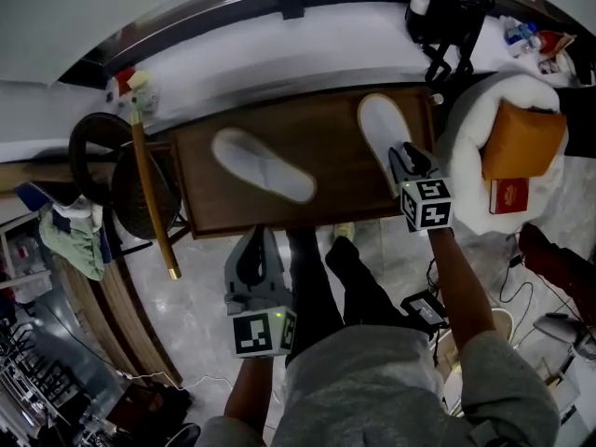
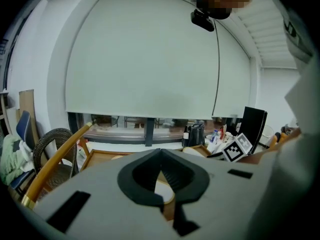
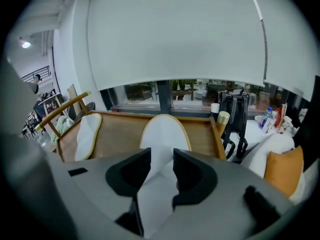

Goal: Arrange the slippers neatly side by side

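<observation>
Two white slippers lie on a brown wooden table (image 1: pixel 340 180). The left slipper (image 1: pixel 264 164) lies slantwise near the table's middle. The right slipper (image 1: pixel 382 128) points away from me at the right end. My right gripper (image 1: pixel 410 164) is at that slipper's heel. In the right gripper view the right gripper (image 3: pixel 162 156) is shut on the right slipper (image 3: pixel 164 129), whose sole creases between the jaws; the left slipper (image 3: pixel 86 134) lies far left. My left gripper (image 1: pixel 256 257) hangs shut and empty just off the table's near edge. In its own view the left gripper (image 2: pixel 160 154) has its jaws touching.
A wicker chair (image 1: pixel 116 170) with a yellow wooden bar (image 1: pixel 154 198) stands left of the table. A black bag (image 1: pixel 447 12) sits behind the right end. A white cushion (image 1: pixel 475 128) with an orange pillow (image 1: pixel 523 140) lies at the right. My legs (image 1: pixel 317 277) stand before the table.
</observation>
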Demonstrator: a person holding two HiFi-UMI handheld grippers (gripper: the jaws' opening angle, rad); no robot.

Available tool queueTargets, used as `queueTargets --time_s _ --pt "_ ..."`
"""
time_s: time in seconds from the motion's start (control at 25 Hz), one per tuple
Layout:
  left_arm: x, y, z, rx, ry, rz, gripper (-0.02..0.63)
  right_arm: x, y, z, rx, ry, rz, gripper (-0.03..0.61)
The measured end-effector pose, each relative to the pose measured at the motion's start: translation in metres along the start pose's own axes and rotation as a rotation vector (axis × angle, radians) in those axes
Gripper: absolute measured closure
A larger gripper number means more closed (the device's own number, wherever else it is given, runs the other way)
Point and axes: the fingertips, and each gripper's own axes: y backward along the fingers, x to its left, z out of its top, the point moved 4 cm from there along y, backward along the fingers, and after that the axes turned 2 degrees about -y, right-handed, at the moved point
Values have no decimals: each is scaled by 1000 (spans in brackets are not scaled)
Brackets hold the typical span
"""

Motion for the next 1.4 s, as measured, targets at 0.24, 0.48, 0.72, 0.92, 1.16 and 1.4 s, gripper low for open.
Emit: queueTargets --time_s 0.24,0.48,0.72,0.92,1.16,1.4 --pt "6 -4 -4 13 18 -4 600 3 -13 -7 25 -15 16 448" --pt "9 -5 -7 21 24 -4 600 2 -9 -4 -11 -54 21 437" --pt "9 -7 -7 26 21 -7 600 4 -17 -6 21 -28 36 427" --pt "9 -7 -8 33 24 -6 600 12 -24 -9 71 34 31 534" --pt "10 -4 -7 23 28 -1 600 20 -14 8 39 14 47 543" --pt "10 -2 -7 16 32 -2 600 34 2 28 12 -134 52 543"
